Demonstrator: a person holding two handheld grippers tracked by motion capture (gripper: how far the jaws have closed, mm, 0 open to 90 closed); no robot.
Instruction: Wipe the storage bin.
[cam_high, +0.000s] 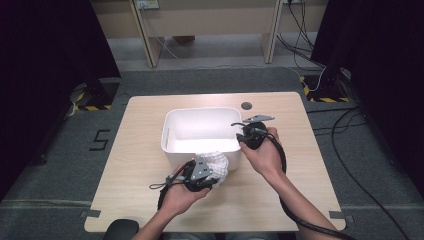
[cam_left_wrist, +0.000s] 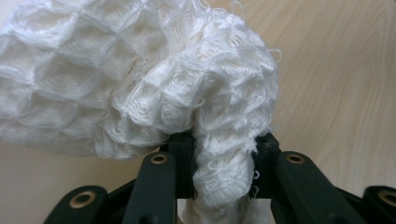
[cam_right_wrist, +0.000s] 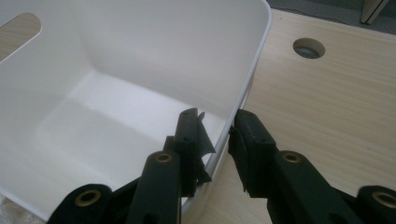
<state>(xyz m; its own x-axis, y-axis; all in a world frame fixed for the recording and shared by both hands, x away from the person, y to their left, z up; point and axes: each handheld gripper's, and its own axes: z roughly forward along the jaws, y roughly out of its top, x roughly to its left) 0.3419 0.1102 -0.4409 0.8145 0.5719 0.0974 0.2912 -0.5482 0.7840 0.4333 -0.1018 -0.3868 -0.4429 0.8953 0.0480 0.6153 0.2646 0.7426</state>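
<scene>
From the high view, a white bin stood near the middle of the wooden surface, and as far as I could see into it, its floor lay bare. My left gripper sat just in front of the bin's near wall, holding a bunched white waffle-weave cloth that rested against the outside of that wall, not inside the container. My right gripper was at the bin's right rim, near its front corner. A round hole in the surface lay just behind the bin's far right corner.

In the left gripper view, my jaws were clamped on a fold of the cloth; a twisted strand of it was pinched between the two black pads while the rest ballooned out above and to the left. The pale surface showed beyond it.

In the right gripper view, my jaws straddled the bin's side wall, one pad inside and one outside, the thin rim running between them. The inner pad lay against the wall; whether the outer one pressed on it I could not tell. The bin's inside was clean and white, with a handle slot cut in the far wall. The hole showed on the surface past the rim.
</scene>
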